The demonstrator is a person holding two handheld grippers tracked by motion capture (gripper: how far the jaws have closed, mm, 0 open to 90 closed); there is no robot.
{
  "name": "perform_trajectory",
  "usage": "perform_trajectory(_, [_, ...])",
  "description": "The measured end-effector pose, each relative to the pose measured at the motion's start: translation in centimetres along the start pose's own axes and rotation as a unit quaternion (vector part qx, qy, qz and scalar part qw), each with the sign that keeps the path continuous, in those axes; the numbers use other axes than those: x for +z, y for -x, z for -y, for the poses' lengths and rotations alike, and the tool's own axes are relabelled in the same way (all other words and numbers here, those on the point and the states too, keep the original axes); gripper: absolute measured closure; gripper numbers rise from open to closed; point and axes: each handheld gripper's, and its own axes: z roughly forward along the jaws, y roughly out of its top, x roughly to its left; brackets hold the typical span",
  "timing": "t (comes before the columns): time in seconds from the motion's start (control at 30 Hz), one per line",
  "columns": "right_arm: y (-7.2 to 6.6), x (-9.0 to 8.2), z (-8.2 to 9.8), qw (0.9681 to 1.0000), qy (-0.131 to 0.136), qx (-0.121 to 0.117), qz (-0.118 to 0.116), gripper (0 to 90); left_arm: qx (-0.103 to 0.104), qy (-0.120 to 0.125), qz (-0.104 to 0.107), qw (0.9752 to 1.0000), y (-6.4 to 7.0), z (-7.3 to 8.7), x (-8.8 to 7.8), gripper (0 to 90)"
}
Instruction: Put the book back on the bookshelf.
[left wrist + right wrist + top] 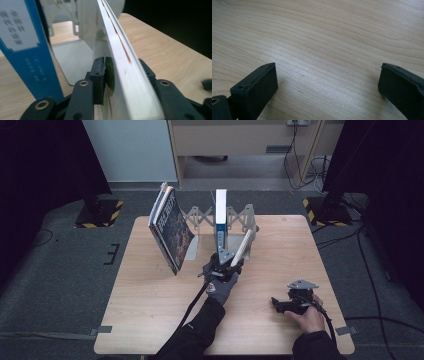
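Left tool [117, 72] straddles book [125, 65] (red-edged).

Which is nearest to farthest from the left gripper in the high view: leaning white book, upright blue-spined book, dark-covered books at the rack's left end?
From the left gripper:
1. Leaning white book, between its jaws, right side of the rack.
2. Upright blue-spined book, just behind, mid-rack.
3. Dark-covered books, leaning at the left end.

High view overlooks the table [150, 320]; both gripper views skim it closely.
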Motion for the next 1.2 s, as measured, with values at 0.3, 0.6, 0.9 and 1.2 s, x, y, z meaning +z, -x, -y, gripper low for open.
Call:
perform_trajectory(0.3, [0.0,0.0,0.0,1.0000,0.000,0.000,0.000,2.8,0.018,-0.013,0.034,0.9992,-0.9,1.7,-2.5,61.1])
perform_trajectory(0.6, [0.0,0.0,0.0,1.0000,0.000,0.000,0.000,2.8,0.000,-0.018,0.026,0.9995,-1.1,2.4,-2.2,68.8])
perform_trajectory(0.9, [0.0,0.0,0.0,1.0000,0.000,-0.001,-0.001,2.8,-0.031,-0.003,0.005,0.9995,-1.4,1.0,-1.4,70.8])
perform_trajectory(1.2, [0.0,0.0,0.0,1.0000,0.000,-0.002,-0.002,2.8,-0.034,0.005,0.000,0.9994,-0.9,-0.7,0.0,69.4])
